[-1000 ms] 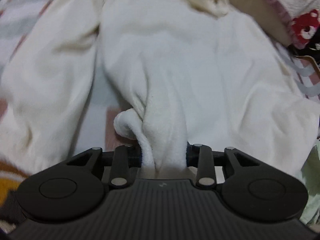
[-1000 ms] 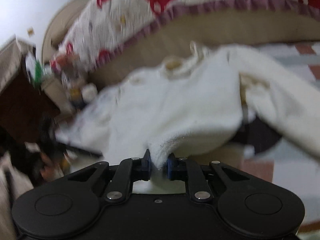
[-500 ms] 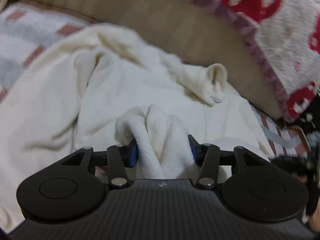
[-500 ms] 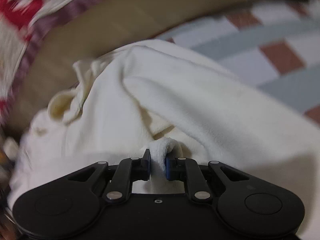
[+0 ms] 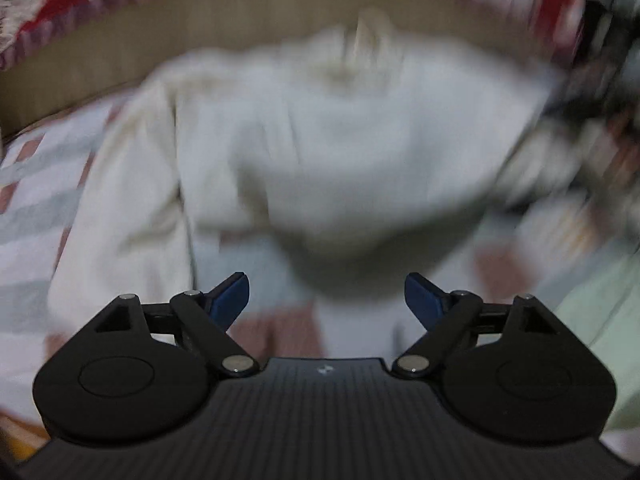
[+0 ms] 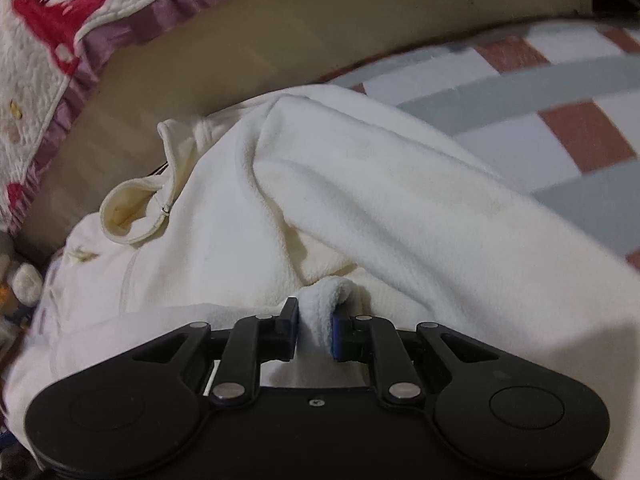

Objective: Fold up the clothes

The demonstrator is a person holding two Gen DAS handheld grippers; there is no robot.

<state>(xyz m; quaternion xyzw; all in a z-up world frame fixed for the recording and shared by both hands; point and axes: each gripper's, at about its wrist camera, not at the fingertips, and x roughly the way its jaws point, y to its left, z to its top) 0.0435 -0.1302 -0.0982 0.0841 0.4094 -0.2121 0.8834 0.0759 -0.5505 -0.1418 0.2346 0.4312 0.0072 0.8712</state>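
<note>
Left hand-held gripper (image 5: 327,298): jaws spread wide, holding nothing, above the white fleece jacket (image 5: 340,152). Right hand-held gripper (image 6: 315,330): pinching a jacket fold.

The left wrist view is dim and heavily smeared by motion blur: the cream fleece garment (image 5: 340,152) and the grey, white and brick-red checked bedsheet (image 5: 36,200) beside it dissolve into soft streaks, worst toward the right edge, while the black two-finger left gripper (image 5: 326,294) with blue pads stays sharp below them. The right wrist view is brighter and mostly crisp, with soft, even indoor light and no glare; the fleece (image 6: 360,200) shows its nap clearly and holds gentle shadows in its folds just above the black right gripper (image 6: 316,328). Fisheye distortion bows the tan padded headboard (image 6: 280,40) into an arc above the garment, and the white quilt with red print and purple trim (image 6: 60,40) left of it is slightly soft.
</note>
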